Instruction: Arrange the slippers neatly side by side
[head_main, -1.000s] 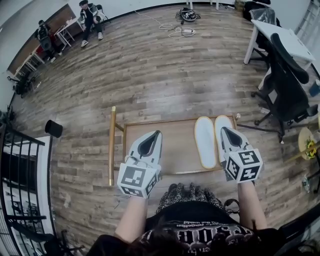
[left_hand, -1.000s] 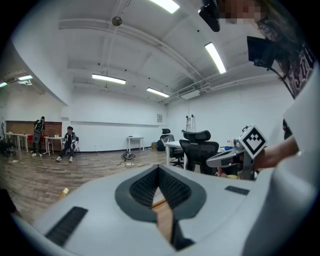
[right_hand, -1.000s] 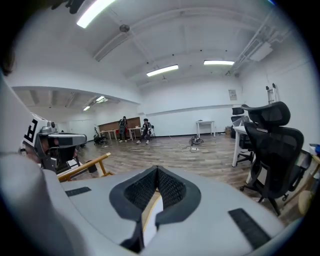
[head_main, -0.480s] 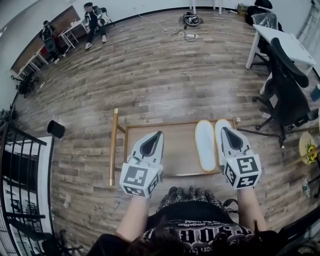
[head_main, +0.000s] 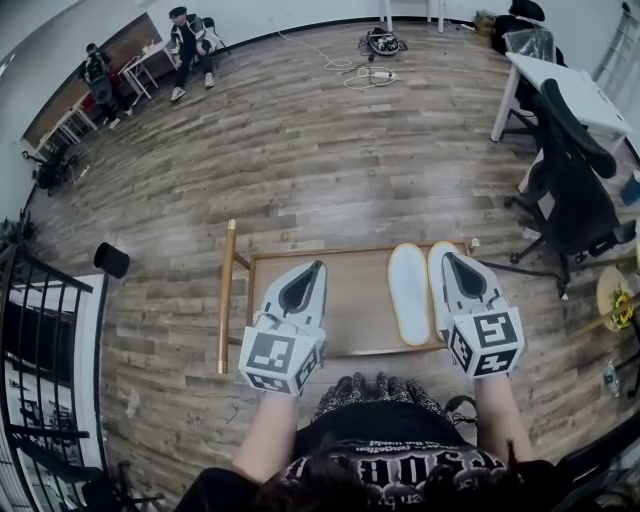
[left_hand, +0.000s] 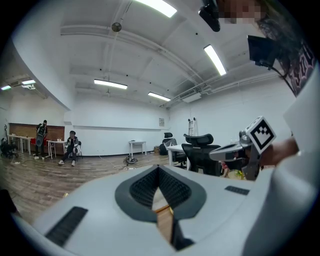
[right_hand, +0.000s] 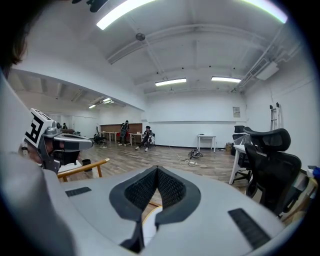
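Two white slippers lie side by side, toes away from me, on the right part of a low wooden table (head_main: 350, 310). The left slipper (head_main: 409, 292) shows in full. The right slipper (head_main: 436, 262) is mostly hidden under my right gripper (head_main: 446, 257), which hovers over it, shut and holding nothing. A sliver of that white slipper (right_hand: 149, 226) shows below its jaws in the right gripper view. My left gripper (head_main: 318, 265) hangs shut and empty over the bare left part of the table, well apart from the slippers.
A golden wooden rail (head_main: 226, 295) runs along the table's left side. A black office chair (head_main: 575, 190) and a white desk (head_main: 565, 85) stand to the right. Cables (head_main: 365, 62) lie on the floor far ahead. A black railing (head_main: 40, 340) is at the left.
My right gripper has risen slightly above the right slipper. The slippers and my left gripper stay where they were.
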